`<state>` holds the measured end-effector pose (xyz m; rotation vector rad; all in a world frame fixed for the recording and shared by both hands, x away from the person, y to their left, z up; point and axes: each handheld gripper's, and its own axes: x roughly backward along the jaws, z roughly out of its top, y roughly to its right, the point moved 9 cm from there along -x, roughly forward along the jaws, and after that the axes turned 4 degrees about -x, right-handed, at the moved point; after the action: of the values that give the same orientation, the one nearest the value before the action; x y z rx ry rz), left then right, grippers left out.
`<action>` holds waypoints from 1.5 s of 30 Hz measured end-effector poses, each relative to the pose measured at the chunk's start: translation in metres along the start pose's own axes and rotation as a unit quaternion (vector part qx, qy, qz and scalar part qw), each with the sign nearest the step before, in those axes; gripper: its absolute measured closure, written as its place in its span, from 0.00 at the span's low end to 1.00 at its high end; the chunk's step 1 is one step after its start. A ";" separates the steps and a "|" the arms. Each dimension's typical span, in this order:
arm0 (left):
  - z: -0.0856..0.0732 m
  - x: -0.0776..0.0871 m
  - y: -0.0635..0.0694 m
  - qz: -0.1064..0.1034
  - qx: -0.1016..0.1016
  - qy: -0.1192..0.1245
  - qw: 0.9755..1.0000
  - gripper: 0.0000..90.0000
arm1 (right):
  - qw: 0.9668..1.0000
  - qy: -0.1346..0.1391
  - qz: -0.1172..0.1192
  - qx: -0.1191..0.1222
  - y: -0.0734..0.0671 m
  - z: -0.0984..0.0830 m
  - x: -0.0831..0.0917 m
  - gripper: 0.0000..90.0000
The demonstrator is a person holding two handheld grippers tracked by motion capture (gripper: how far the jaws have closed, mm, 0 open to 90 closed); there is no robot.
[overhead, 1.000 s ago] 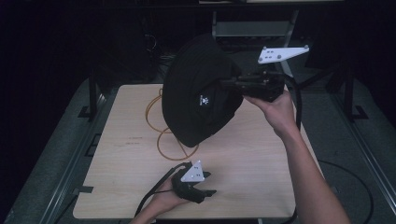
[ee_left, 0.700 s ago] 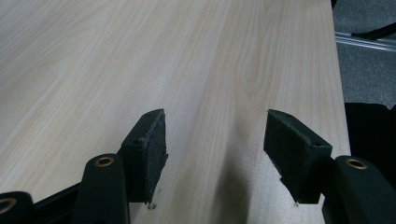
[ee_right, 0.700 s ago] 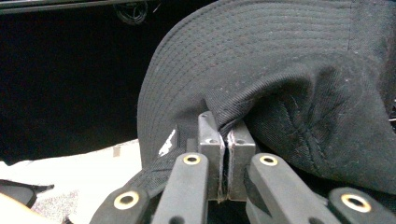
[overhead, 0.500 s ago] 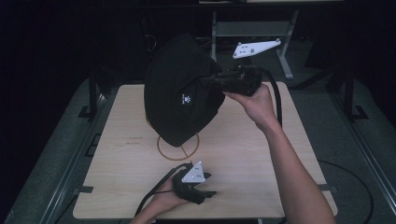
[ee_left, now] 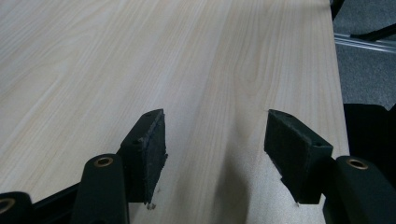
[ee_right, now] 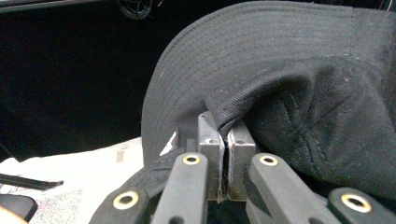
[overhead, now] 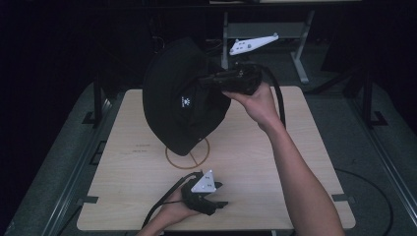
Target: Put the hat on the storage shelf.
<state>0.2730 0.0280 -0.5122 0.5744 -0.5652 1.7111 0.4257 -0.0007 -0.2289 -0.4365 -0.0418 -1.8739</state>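
The pale wooden table (overhead: 275, 162), with fine straight grain, is lying under everything. Above its far half a black fabric bucket hat (overhead: 179, 110) is hanging in the air; its brim is showing rows of stitching, and a small white logo, too small to read, is sitting on its side. The right gripper (ee_right: 227, 154) is pinching the hat's cloth with jaws closed tight. The left gripper (ee_left: 215, 154) is resting near the table's front edge, jaws standing apart with nothing between them.

dark lab: bare wooden table (overhead: 275, 147), metal frame (overhead: 295, 34) behind
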 end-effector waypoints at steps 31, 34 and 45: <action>0.001 -0.002 0.003 0.001 -0.009 -0.006 1.000 0.42 | 0.997 -0.027 -0.004 -0.066 0.016 0.001 -0.092 0.95; 0.001 -0.004 0.005 -0.001 -0.013 -0.010 1.000 0.42 | 0.997 -0.028 -0.009 -0.065 0.017 0.000 -0.098 0.94; 0.001 -0.007 0.009 -0.006 -0.020 -0.012 1.000 0.42 | 0.996 -0.062 -0.002 -0.065 0.014 -0.012 -0.115 0.80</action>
<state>0.2653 0.0206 -0.5161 0.5694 -0.6106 1.6805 0.4673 0.0958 -0.2790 -0.6425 -0.0034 -1.8587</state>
